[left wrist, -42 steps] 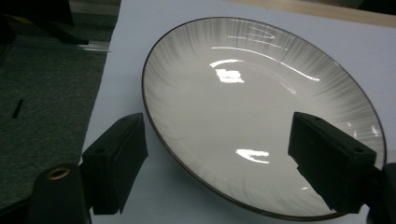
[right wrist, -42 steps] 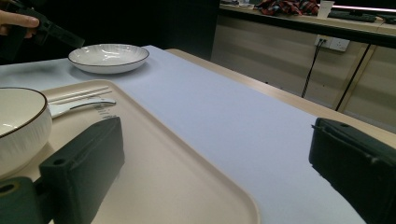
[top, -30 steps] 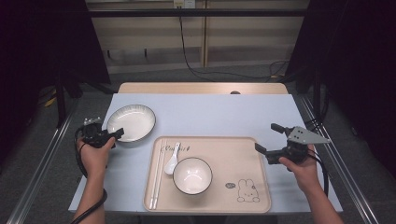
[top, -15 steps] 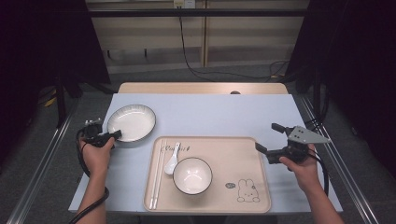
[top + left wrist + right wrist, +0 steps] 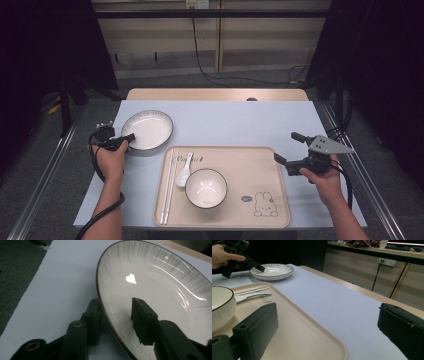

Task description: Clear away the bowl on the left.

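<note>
High view shows the left tongs [image 5: 127, 138] at the near-left rim of the white plate [image 5: 147, 129], which lies on the worktop [image 5: 240, 120] in the left middle of the frame, just beyond the upper left corner of the beige tray [image 5: 260, 165]. Left gripper view makes the grasp clearer: one jaw sits over the inside of the plate and the other jaw is outside, below the dark rim, so the rim passes between them. The gap looks narrow, but I cannot tell if the jaws press the rim already or only straddle it. I judge that the step in hand is taking the plate by its edge, probably to bring it onto the tray. The next move calls for a firm close on the rim and then a level lift, because a shallow glazed plate held at one edge can tilt or slip. On the tray, the bowl [image 5: 206, 188], the spoon [image 5: 184, 170] and the chopsticks [image 5: 168, 187] fill the left and middle part, so the free place is at the right. At the lower right of the high view, the right tongs [image 5: 290, 148] hover over the right edge of the tray, jaws wide apart and holding nothing.
</note>
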`<state>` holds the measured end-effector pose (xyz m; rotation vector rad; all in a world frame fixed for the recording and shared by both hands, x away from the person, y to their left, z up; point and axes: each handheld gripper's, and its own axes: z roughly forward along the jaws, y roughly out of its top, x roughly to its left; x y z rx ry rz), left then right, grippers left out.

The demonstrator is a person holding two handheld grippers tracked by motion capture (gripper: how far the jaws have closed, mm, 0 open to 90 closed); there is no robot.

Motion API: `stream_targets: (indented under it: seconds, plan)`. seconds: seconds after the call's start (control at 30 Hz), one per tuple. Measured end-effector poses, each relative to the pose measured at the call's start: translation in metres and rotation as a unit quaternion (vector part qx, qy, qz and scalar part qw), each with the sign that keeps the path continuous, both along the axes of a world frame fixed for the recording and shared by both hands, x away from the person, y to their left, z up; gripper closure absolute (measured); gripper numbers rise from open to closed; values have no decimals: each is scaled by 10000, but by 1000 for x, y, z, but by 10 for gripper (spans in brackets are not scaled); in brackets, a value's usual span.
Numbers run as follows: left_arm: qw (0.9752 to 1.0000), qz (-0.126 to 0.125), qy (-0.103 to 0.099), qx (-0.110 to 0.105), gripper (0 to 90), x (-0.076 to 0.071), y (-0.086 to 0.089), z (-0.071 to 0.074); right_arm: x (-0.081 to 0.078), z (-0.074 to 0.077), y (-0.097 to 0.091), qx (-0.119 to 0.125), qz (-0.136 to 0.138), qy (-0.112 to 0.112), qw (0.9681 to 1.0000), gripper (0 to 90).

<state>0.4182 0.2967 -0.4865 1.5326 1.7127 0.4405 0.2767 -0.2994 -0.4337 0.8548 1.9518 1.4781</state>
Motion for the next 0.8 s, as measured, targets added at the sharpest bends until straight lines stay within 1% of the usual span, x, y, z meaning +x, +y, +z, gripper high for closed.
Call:
stream_targets:
  seconds: [0.07, 0.1, 0.13, 0.17, 0.2, 0.23, 0.27, 0.3, 0.33, 0.37, 0.4, 0.43, 0.53, 0.57, 0.63, 0.67, 0.73, 0.77, 0.8]
  plan:
    - [9999, 37, 71, -70, 662, 1, 2, 1, 0, 0, 0, 14, 9, 23, 10000, 23]
    - [9998, 115, 34, -162, 678, 2, 2, 1, -1, 0, 0, 0, 18, 28, 10000, 23]
    - [9996, 160, 30, -219, 696, 2, 2, 1, -1, 0, -1, -6, -16, -12, 10000, 23]
    - [9995, 185, 30, -260, 729, 3, 1, 2, -1, 1, -1, 25, -75, 1, 10000, 23]
    - [9990, 165, 62, -408, 744, 4, 0, 2, -1, 1, -3, 23, -23, 28, 10000, 23]
    - [9988, 108, 67, -477, 762, 5, 0, 5, -1, 1, -3, 27, -42, 18, 10000, 23]
    - [9988, 144, -43, -465, 780, 6, -5, 7, -1, 1, -4, 9, -53, 23, 10000, 23]
    - [9988, 125, -91, -457, 791, 8, -7, 12, -1, 0, -3, 39, -104, -17, 9999, 23]
    - [9991, 85, -137, -387, 804, 10, -9, 17, -1, 1, -5, 15, -37, 17, 10000, 23]
    - [9992, 48, -225, -328, 815, 12, -12, 22, -1, 0, -4, 29, -101, -16, 9999, 23]
    - [9991, 4, -269, -328, 826, 14, -15, 28, -1, 0, -5, 19, -116, -28, 9999, 23]
    - [9989, -52, -347, -318, 843, 16, -17, 34, -1, 0, -6, 23, -66, 7, 10000, 22]
    - [9991, -207, -364, -43, 849, 23, -27, 49, -1, 0, -6, 25, -49, 34, 10000, 22]
    - [9988, -261, -404, -59, 850, 25, -30, 52, -1, 0, -6, 37, -63, 40, 10000, 22]
    - [9985, -407, -365, 24, 846, 29, -33, 58, 0, 0, -7, 15, -94, -3, 10000, 22]
    - [9983, -450, -355, 126, 846, 30, -35, 61, 0, 0, -6, 22, -182, -29, 9998, 20]
    - [9979, -525, -368, 99, 842, 32, -37, 65, 0, 0, -6, 5, -86, 30, 10000, 21]
    - [9974, -574, -374, 213, 843, 32, -37, 68, 0, 0, -6, 17, -110, 50, 9999, 20]
    - [9974, -583, -364, 201, 843, 32, -38, 69, 1, 0, -6, 3, -96, 53, 9999, 20]
